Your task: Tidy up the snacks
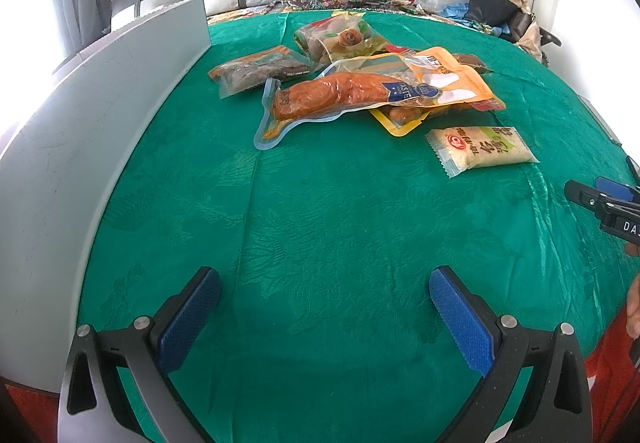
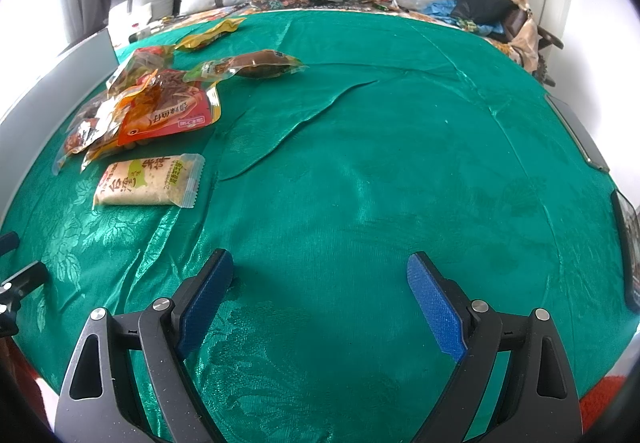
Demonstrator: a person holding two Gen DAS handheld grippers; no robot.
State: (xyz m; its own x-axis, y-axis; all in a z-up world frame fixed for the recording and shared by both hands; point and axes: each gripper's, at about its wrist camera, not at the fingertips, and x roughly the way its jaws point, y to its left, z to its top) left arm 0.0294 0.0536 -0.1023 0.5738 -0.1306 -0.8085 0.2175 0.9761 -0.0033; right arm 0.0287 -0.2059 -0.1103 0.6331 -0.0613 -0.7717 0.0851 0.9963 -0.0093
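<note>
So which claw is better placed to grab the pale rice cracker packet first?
Probably the right. The rice cracker packet lies loose at the pile's near edge, and the right claw, open, sits nearest it. The left claw, also open, faces bare cloth.

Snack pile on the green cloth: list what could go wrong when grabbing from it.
The sausage pack overlaps the orange pouch, so a pinch may lift or drag both. The green cloth is already wrinkled; open fingers could snag it. The rice cracker pack lies flat, hard to get under.
</note>
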